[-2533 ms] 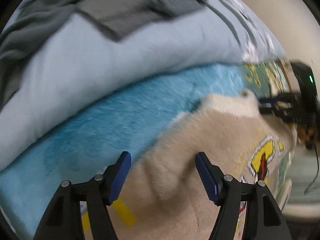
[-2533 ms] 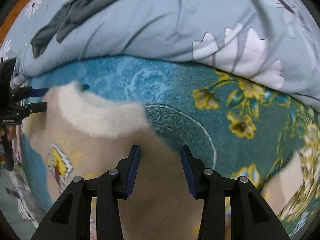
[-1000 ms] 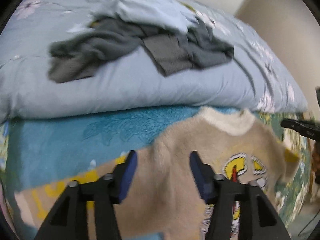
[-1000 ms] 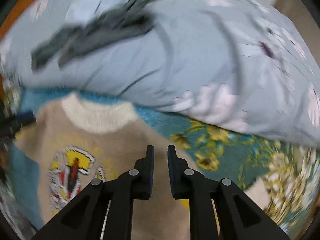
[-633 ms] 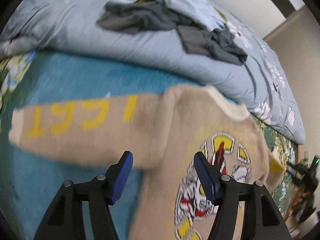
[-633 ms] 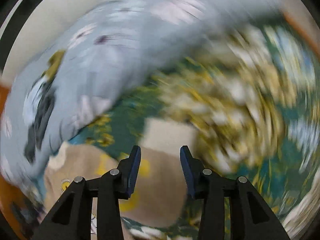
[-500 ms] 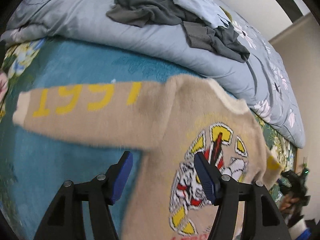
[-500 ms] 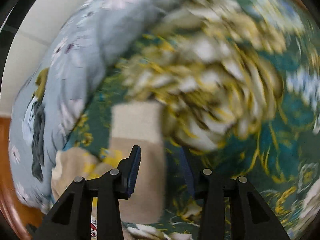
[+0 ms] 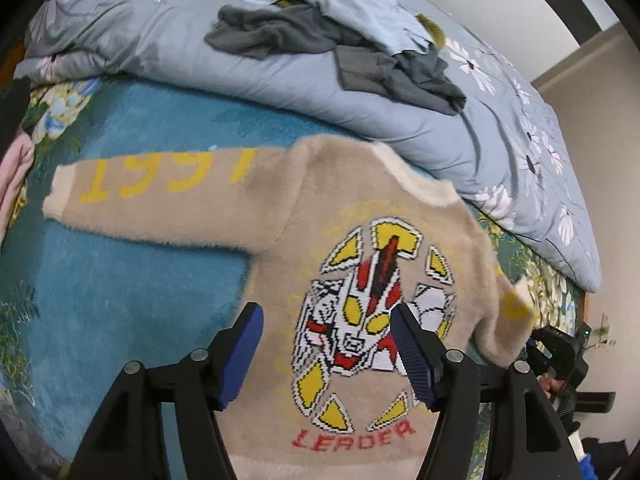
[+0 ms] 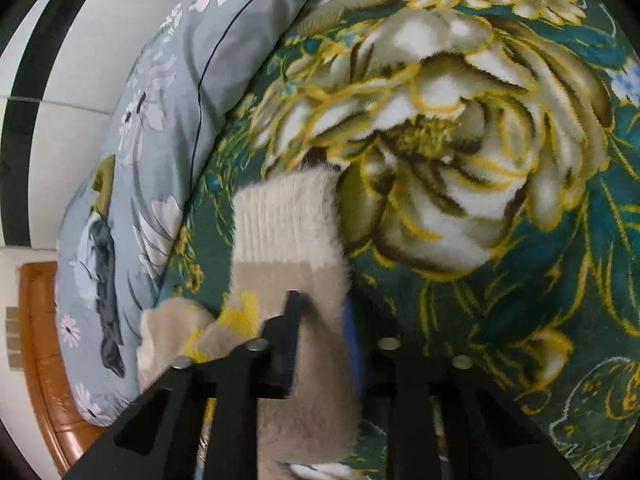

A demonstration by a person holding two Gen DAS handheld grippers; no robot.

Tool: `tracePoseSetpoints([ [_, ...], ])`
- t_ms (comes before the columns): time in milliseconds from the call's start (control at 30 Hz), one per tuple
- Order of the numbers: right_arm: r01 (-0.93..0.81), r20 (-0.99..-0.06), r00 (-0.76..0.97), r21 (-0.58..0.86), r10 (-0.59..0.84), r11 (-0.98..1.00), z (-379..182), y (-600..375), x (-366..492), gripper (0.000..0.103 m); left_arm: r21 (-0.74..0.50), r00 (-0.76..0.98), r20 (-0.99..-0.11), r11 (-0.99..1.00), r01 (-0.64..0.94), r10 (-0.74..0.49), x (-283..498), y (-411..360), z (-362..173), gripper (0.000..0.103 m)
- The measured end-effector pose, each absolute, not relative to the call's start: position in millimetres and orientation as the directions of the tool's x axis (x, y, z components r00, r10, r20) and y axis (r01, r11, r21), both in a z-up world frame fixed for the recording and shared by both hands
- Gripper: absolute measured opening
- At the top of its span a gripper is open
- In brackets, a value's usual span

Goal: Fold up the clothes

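Observation:
A fuzzy beige sweater (image 9: 280,216) lies face up on a teal floral blanket (image 9: 120,272), with a robot-head graphic and the word LEADER. Its left sleeve (image 9: 152,188), with yellow numerals, stretches out to the left. My left gripper (image 9: 326,344) is open and empty above the sweater's chest. My right gripper (image 10: 324,336) is shut on the right sleeve (image 10: 288,240) just below its cream cuff. In the left wrist view the right gripper (image 9: 556,344) sits at the far right, at the sleeve's end.
A grey-blue floral duvet (image 9: 168,36) is bunched along the far side of the blanket, with dark grey and light blue clothes (image 9: 340,36) piled on it. A wooden bed frame (image 10: 40,332) and a white wall (image 10: 60,92) lie beyond the duvet.
My left gripper has pulled back and up, so the whole sweater front shows. My right gripper swung over to the right sleeve and closed on it near the cuff.

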State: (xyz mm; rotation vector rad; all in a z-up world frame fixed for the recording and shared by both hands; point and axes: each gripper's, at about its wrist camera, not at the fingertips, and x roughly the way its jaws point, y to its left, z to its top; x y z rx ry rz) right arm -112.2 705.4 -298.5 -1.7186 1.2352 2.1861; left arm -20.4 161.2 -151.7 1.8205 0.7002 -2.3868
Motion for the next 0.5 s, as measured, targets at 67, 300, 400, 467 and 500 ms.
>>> tracePoseSetpoints([
  [67,-0.512,-0.833,-0.39,0.55,-0.392,-0.66,-291.1,706.2,-107.3,0.01,-0.318,-0.308,-0.925,-0.895,0.313,0.222,-20.9,163.2,-147.5,0.07],
  [300,-0.571,-0.8,-0.561,0.56,-0.213,-0.601,-244.0,761.2,-59.1,0.009,-0.33,-0.311,-0.924,-0.876,0.352,0.223,-11.4,152.5,-145.8,0.07],
  [400,-0.62,-0.817,-0.541,0.548,-0.199,-0.561,-250.4,778.8,-46.9,0.009,-0.322,-0.307,-0.928,-0.868,0.377,0.21,-4.2,142.1,-148.1,0.07],
  [467,-0.629,-0.837,-0.513,0.517,-0.19,-0.58,-254.1,773.0,-48.7,0.009,-0.306,-0.299,-0.935,-0.859,0.411,0.191,2.0,131.0,-150.4,0.07],
  [500,-0.627,-0.839,-0.513,0.511,-0.182,-0.588,-251.3,769.4,-49.6,0.009,-0.303,-0.297,-0.937,-0.851,0.429,0.184,5.3,124.4,-151.1,0.07],
])
